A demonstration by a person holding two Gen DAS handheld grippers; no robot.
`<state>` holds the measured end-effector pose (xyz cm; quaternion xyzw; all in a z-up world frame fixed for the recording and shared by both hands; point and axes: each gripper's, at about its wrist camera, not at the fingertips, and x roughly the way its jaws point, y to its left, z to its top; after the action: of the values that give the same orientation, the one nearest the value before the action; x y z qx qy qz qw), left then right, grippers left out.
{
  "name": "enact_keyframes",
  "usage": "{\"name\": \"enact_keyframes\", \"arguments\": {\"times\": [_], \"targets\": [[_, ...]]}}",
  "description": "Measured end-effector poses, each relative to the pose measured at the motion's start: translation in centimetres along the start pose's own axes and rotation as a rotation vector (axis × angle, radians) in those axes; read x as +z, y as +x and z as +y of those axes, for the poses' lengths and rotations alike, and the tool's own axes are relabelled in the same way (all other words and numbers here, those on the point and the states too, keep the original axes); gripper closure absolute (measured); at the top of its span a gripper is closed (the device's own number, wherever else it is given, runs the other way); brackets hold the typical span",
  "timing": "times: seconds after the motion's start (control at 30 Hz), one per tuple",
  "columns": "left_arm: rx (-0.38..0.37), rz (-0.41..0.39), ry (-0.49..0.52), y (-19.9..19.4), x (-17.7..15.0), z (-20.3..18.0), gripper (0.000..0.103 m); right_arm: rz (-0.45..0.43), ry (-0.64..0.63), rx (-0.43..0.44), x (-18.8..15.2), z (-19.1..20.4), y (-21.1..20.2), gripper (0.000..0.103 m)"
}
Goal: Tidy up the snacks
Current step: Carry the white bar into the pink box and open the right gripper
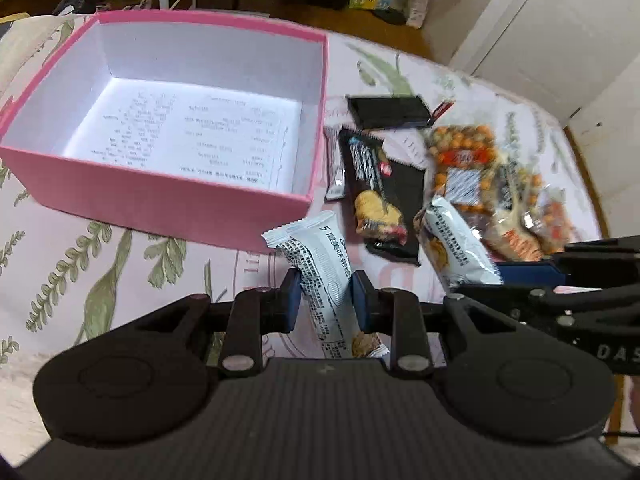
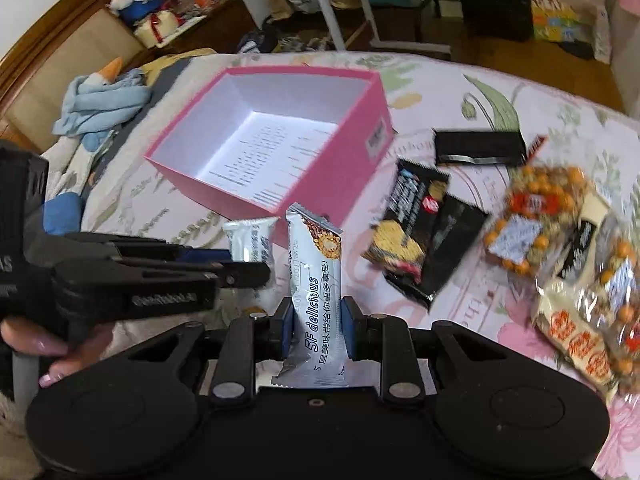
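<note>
An open pink box [image 1: 168, 196] [image 2: 360, 120] with a printed sheet on its white floor sits on the floral bedspread. My left gripper [image 1: 325, 300] is shut on a silver snack bar [image 1: 320, 264], held above the bed just in front of the box; that bar also shows in the right wrist view [image 2: 250, 242]. My right gripper [image 2: 316, 326] is shut on a second silver snack bar [image 2: 316, 276], which also shows in the left wrist view [image 1: 456, 244]. Both bars are held upright, side by side.
Right of the box lie a black-wrapped snack [image 1: 376, 188] [image 2: 416, 232], a flat black packet [image 1: 388, 111] [image 2: 478, 147], a small silver bar [image 1: 334, 168] and bags of orange coated nuts [image 1: 476, 176] [image 2: 536, 216]. Blue cloth [image 2: 104, 100] lies at the left; room clutter stands behind.
</note>
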<state>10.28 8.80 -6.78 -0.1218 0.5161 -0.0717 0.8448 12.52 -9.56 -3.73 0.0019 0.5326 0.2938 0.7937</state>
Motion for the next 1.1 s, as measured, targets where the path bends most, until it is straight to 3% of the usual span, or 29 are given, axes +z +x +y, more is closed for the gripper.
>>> {"name": "enact_keyframes", "arguments": {"times": [0.27,0.53,0.7,0.9,1.1], "targets": [[-0.036,-0.071,-0.035,-4.0,2.6,3.2,0.076,-0.049,-0.086,0.038,2.8,3.0,-1.3,0.074],[-0.041,-0.167,-0.026,-5.1,6.3,4.8,0.076,-0.139,-0.113,0.051,7.2,3.3,1.9,0.074],[-0.003,-0.204,-0.030,-3.2,9.3,5.5,0.076,-0.161,-0.142,0.028,9.9,2.6,4.6,0.074],[0.008,-0.152,-0.103,1.2,13.1,7.6,0.076,-0.123,-0.201,0.004,13.2,2.2,9.5,0.074],[0.015,-0.136,-0.197,5.5,14.6,10.1,0.077,-0.076,-0.270,-0.053,15.4,2.4,13.9,0.074]]}}
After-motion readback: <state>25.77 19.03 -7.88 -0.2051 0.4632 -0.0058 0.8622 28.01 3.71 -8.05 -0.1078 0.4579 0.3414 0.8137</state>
